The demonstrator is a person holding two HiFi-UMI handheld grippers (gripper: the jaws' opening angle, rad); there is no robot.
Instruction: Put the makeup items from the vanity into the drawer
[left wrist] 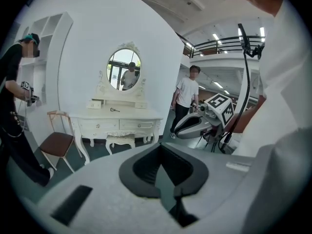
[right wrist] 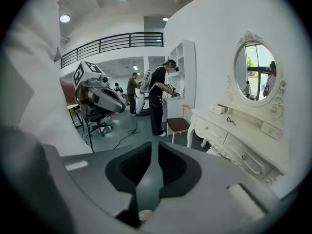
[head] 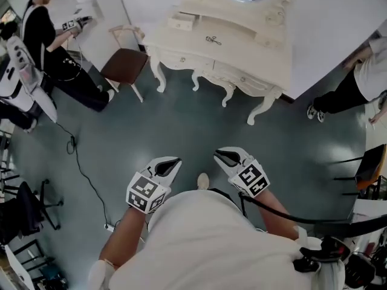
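The white vanity (head: 242, 50) stands across the floor, well away from me, with its front drawers closed. A small dark makeup tool (head: 213, 40) lies on its top, also seen in the left gripper view (left wrist: 114, 110) and the right gripper view (right wrist: 230, 121). A little white drawer box (head: 181, 22) sits at the back left of the top. My left gripper (head: 172, 162) and right gripper (head: 221, 156) hang close to my body above the floor. Both are shut with nothing in them (left wrist: 161, 147) (right wrist: 155, 145).
A brown-seated chair (head: 124, 62) stands left of the vanity, and a small stool (left wrist: 119, 139) sits under it. One person (head: 42, 35) works at the far left, another (head: 363, 77) stands at the right. A cable (head: 84, 174) trails over the floor on my left.
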